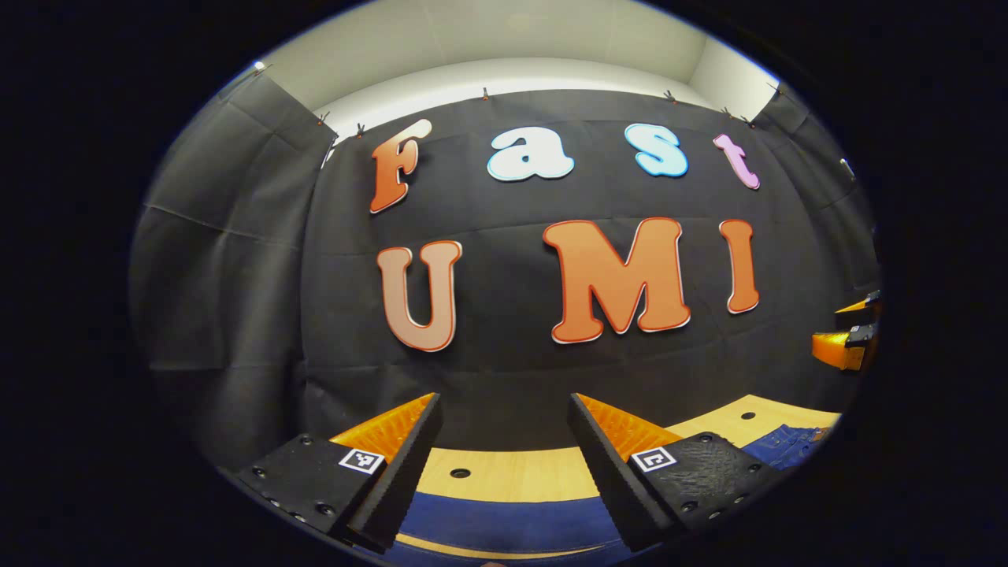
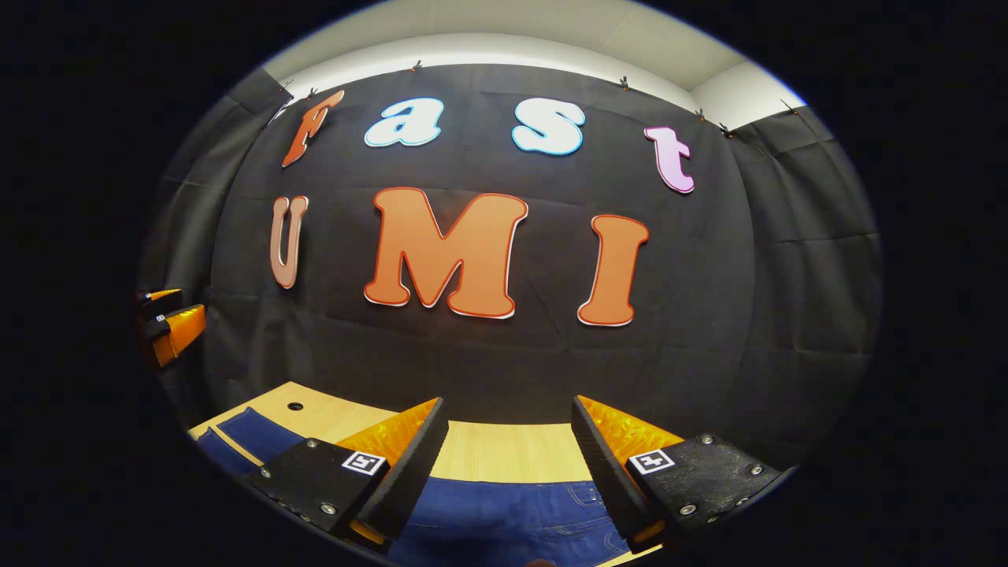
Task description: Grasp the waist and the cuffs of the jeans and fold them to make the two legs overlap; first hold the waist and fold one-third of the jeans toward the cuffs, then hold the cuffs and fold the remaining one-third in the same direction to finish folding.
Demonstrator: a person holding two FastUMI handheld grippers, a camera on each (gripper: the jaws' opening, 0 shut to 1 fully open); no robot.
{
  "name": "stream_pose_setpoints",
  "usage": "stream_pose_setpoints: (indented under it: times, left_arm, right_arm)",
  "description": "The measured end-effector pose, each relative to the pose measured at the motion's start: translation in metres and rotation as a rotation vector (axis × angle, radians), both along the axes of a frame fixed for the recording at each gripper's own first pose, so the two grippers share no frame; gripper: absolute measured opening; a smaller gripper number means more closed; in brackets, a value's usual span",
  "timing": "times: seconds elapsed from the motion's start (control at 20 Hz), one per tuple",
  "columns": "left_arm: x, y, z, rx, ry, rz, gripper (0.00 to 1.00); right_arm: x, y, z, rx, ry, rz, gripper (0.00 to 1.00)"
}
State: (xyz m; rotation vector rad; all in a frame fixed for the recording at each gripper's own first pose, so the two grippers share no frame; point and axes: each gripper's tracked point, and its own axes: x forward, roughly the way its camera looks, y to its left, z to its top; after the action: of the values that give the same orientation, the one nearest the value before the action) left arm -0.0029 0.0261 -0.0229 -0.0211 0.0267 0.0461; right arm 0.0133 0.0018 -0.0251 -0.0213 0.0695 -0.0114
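- Left gripper view: left tongs [image 1: 504,465] spread apart, nothing between the fingers; held above the worktop [image 1: 512,472]; jeans [image 1: 504,524] lie flat on it below the tips, denim also showing at lower right; right tongs [image 1: 852,335] at the far right edge, raised.
- Right gripper view: right tongs [image 2: 510,465] spread apart, empty; jeans [image 2: 512,520] on the worktop [image 2: 504,450] under the tips, stitched pocket seams near the right finger; left tongs [image 2: 169,327] at the far left edge, raised.

Dark blue denim on the jeans [image 2: 504,512], paler stitching showing near a pocket; light wood grain on the table [image 1: 512,472], dotted with small dark holes; plain black cloth wall [image 2: 472,362] behind.
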Motion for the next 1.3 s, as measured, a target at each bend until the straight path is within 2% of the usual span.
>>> stream_pose_setpoints:
  times: [0.4, 0.65, 1.15, 1.3]
  left_arm:
    - [-0.019, 0.066, -0.058, -0.043, 0.153, 0.133, 0.98]
    - [-0.027, 0.094, -0.107, -0.131, 0.283, 0.178, 0.98]
    - [-0.063, 0.128, -0.204, -0.327, 0.569, 0.255, 0.97]
    - [-0.079, 0.139, -0.232, -0.433, 0.655, 0.279, 0.97]
  right_arm:
    - [-0.001, -0.041, -0.056, 0.076, 0.185, -0.085, 0.97]
    - [-0.009, -0.059, -0.092, 0.091, 0.297, -0.112, 0.97]
    - [-0.028, -0.076, -0.18, 0.325, 0.578, -0.162, 0.96]
    - [-0.04, -0.076, -0.206, 0.424, 0.665, -0.166, 0.97]
